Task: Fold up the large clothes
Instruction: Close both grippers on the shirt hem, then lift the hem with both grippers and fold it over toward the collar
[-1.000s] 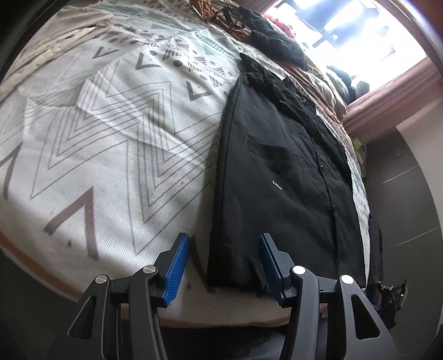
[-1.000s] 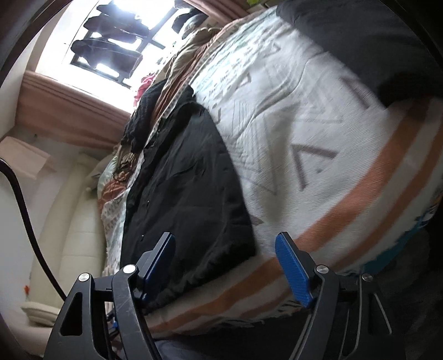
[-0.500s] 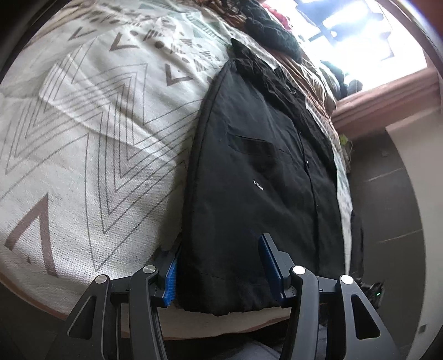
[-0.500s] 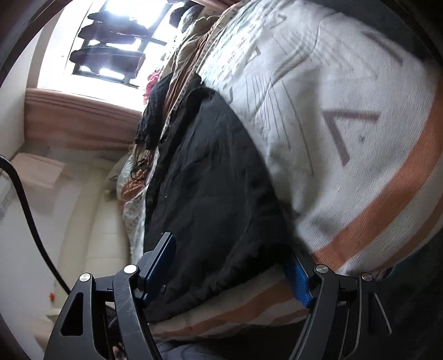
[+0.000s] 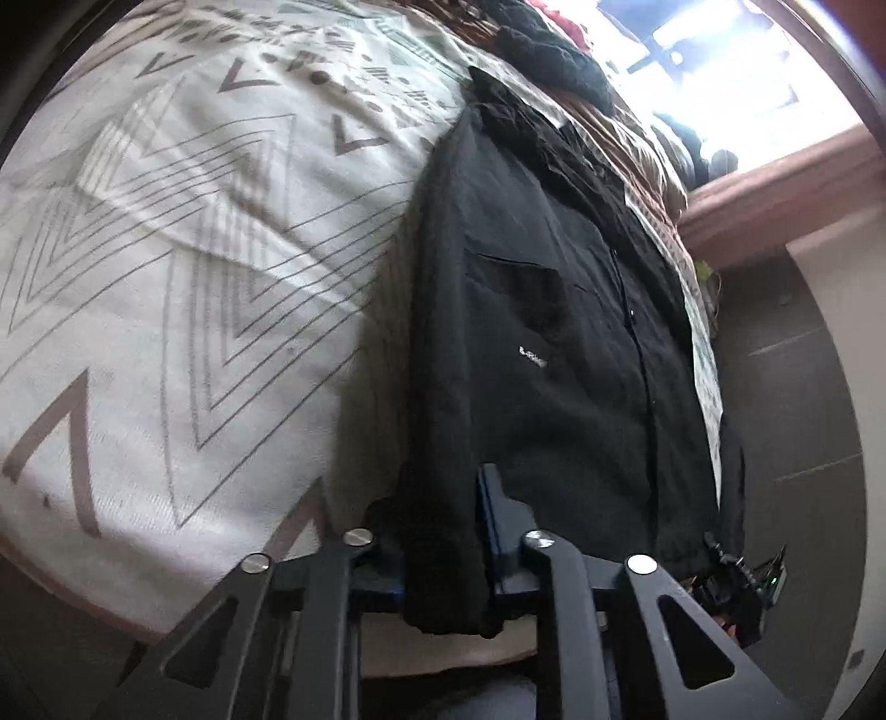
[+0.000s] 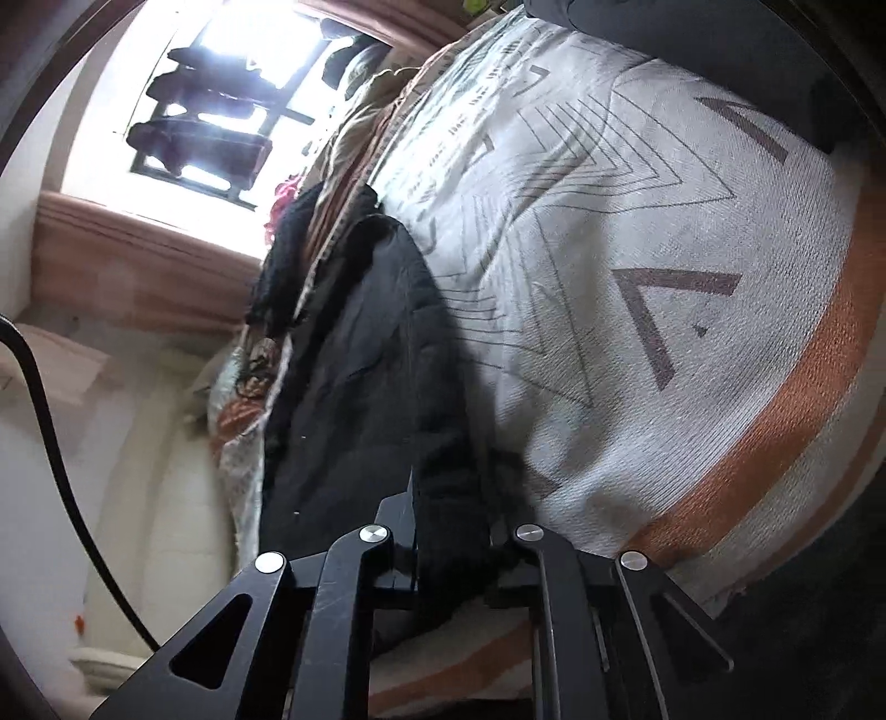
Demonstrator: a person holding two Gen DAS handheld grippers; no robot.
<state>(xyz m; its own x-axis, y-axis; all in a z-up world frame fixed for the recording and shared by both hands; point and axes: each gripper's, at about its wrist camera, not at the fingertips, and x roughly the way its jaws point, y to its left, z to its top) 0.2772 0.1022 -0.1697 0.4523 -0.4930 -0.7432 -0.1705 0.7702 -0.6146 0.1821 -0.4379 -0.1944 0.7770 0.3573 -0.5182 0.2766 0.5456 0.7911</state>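
Observation:
A black jacket [image 5: 554, 332] lies lengthwise on a bed, folded to a long strip, its collar toward the window. My left gripper [image 5: 443, 526] is shut on the jacket's near hem at its left corner; the cloth bunches between the blue pads. In the right wrist view the same jacket [image 6: 365, 376] runs away from me, and my right gripper [image 6: 451, 531] is shut on the hem's other corner. The pinched cloth hides most of both pairs of pads.
The bed cover [image 5: 166, 277] is white with grey chevrons and an orange band [image 6: 775, 443] at the near edge. A pile of dark and red clothes [image 5: 554, 50] lies at the far end under a bright window [image 6: 194, 111]. A black cable [image 6: 50, 443] hangs left.
Both grippers have moved forward onto the jacket's near hem and closed on it. One second ago both were open, with the hem between or beside their pads.

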